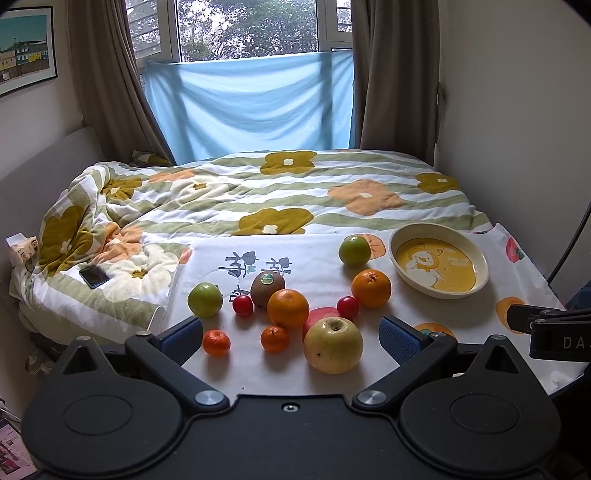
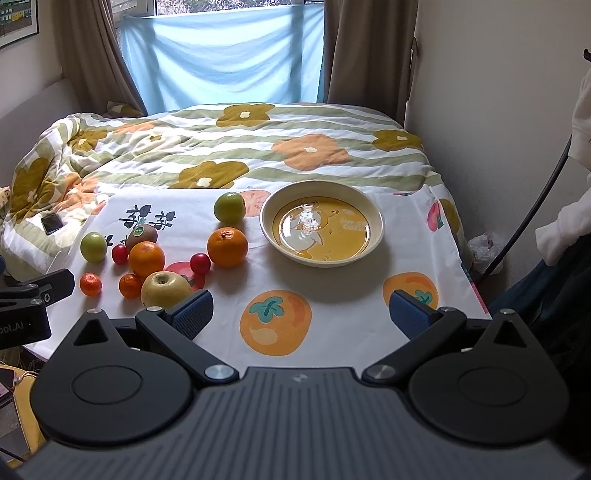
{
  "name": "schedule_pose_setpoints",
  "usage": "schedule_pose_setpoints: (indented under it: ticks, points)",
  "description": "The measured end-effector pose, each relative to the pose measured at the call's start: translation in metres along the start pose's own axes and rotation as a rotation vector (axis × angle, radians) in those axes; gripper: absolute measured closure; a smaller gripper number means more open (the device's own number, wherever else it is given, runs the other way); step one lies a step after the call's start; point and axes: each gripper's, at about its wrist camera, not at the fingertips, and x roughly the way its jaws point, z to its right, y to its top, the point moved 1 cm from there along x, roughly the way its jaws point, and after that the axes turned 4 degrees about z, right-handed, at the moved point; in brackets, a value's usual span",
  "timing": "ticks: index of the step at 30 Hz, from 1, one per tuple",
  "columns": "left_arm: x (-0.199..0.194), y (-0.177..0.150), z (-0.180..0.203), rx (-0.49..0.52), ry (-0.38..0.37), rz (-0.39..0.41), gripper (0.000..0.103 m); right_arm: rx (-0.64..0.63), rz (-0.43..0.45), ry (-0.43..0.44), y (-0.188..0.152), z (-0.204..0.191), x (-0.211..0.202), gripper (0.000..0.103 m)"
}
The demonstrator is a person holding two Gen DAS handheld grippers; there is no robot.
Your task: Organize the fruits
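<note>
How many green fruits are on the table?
2. One green fruit lies beside the yellow bowl, on its left. The other green fruit lies at the left end of the fruit group. None seems hidden.

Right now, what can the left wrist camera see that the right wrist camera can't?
Only the left wrist view shows the window with trees outside and the tissue box beside the bed. Only the right wrist view shows the white clothing hanging at the right and the big orange fruit print on the tablecloth. Both show the yellow plate, the yellow apple, the kiwi, the phone, and open grippers: the left gripper and right gripper.
</note>
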Motion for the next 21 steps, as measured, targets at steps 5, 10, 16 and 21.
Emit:
schedule_pose_setpoints:
  ticks: [5, 10, 16, 21]
  points:
    - [0.0016, 0.0017, 0.0012, -0.005, -0.001, -0.003, 0.000, -0.002, -0.001, 0.001, -0.0003, -0.0002, -0.0002, 0.000]
    - [0.0020, 0.0019, 0.0012, -0.005, -0.002, -0.003, 0.000, 0.000, 0.001, 0.000, -0.0010, -0.0014, -0.0009, 0.000]
    - [0.0022, 0.0017, 0.0015, -0.004, 0.000, -0.004, 0.000, 0.002, 0.001, 0.000, -0.0009, -0.0012, -0.0003, 0.000]
    - [0.0032, 0.0010, -0.0057, -0.009, 0.003, -0.018, 0.000, 0.003, -0.004, 0.001, -0.0003, -0.0025, -0.0008, 0.000]
